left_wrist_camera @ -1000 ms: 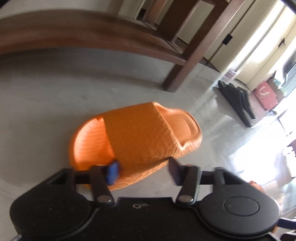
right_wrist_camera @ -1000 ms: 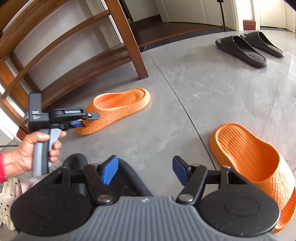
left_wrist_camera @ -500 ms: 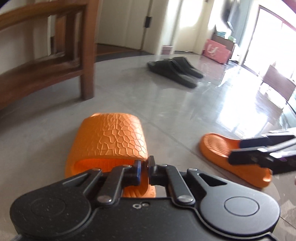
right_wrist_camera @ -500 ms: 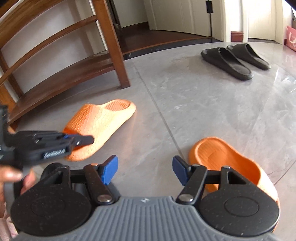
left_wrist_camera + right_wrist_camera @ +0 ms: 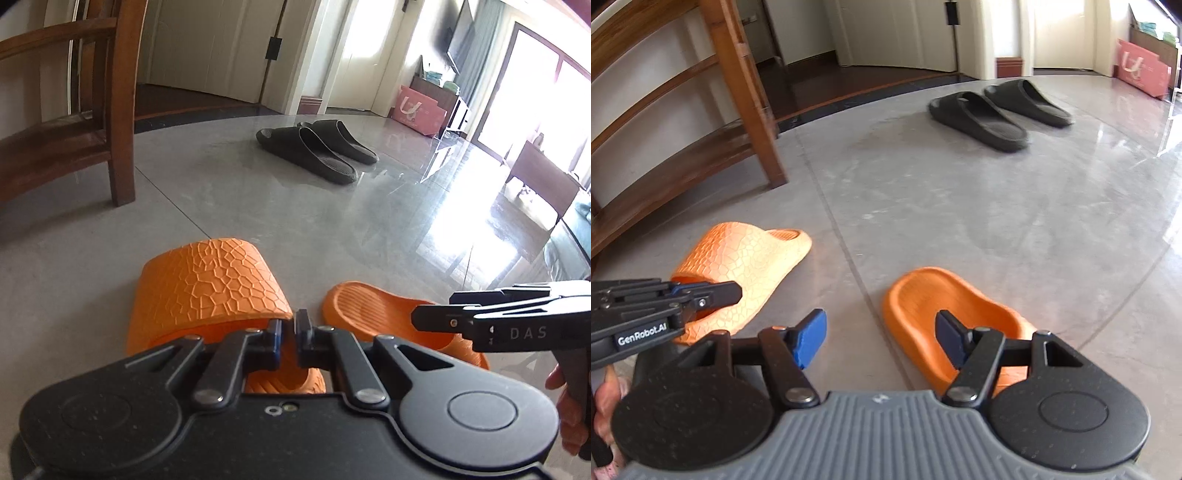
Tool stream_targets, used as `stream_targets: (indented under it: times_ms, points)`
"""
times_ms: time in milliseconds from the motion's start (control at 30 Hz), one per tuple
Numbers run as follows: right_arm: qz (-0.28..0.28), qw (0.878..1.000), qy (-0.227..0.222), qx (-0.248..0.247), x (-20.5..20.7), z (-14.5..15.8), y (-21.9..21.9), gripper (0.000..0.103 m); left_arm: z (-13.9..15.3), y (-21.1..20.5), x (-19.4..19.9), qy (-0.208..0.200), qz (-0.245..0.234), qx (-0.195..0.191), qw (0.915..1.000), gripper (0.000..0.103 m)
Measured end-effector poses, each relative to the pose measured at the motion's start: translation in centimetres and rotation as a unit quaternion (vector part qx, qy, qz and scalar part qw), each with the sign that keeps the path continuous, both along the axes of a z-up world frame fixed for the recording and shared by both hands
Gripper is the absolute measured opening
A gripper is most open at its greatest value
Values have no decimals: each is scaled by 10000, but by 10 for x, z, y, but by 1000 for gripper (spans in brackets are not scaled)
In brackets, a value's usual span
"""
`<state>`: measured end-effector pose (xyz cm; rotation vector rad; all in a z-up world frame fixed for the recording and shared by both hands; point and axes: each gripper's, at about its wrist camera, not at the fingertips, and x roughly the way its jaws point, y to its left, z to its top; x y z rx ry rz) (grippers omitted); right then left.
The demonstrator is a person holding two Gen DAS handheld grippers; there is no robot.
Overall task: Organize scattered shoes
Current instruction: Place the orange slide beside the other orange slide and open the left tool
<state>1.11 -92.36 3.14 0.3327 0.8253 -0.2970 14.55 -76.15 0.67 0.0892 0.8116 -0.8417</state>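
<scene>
My left gripper [image 5: 289,334] is shut on the heel edge of an orange textured slipper [image 5: 207,284], seen too in the right wrist view [image 5: 738,266], where the left gripper [image 5: 701,295] pinches its rear. A second orange slipper [image 5: 945,317] lies on the floor to its right, also in the left wrist view [image 5: 373,310]. My right gripper [image 5: 882,339] is open, its right finger over that slipper's heel and its left finger over bare floor. In the left wrist view the right gripper [image 5: 436,317] hovers over that slipper.
A pair of black slippers [image 5: 993,110] lies side by side farther out on the grey tile floor [image 5: 960,206], also visible from the left wrist [image 5: 317,151]. A wooden shoe rack [image 5: 683,110] stands at the left. A pink box [image 5: 1141,70] sits far right.
My left gripper closed on the orange slipper's heel and turned it toe-forward beside the other one. My right gripper moved down over the second orange slipper, staying open.
</scene>
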Motion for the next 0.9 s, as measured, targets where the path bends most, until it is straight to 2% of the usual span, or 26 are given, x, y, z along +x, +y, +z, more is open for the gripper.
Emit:
stream_targets:
  times_ms: [267, 433, 500, 533, 600, 667, 733, 800, 900]
  points:
    - [-453, 9988, 110, -119, -31, -1, -34, 69, -6, -58, -51, 461, -83, -173, 9988, 5]
    - [-756, 9969, 152, -174, -52, -2, -54, 69, -26, -79, -73, 888, -200, -44, 9958, 7]
    - [-830, 9962, 187, -201, -57, -4, -59, 69, -35, -82, -80, 1155, -360, 18, 9927, 12]
    - [-868, 9958, 213, -206, -61, -5, -62, 69, -40, -82, -83, 1333, -529, 27, 9897, 20]
    - [-923, 9951, 273, -214, -68, -7, -66, 69, -45, -80, -93, 1568, -833, 91, 9841, 22]
    - [-947, 9947, 338, -225, -76, -10, -67, 69, -48, -75, -105, 1588, -1191, 217, 9799, 24]
    - [-955, 9944, 397, -208, -82, -13, -67, 69, -48, -62, -110, 1473, -1370, 238, 9793, 24]
    - [-894, 9949, 445, -167, -92, -18, -65, 69, -48, -49, -110, 1424, -1375, 194, 9800, 25]
    - [-787, 9952, 566, -100, -97, -28, -58, 69, -49, -23, -96, 1335, -1062, 156, 9852, 26]
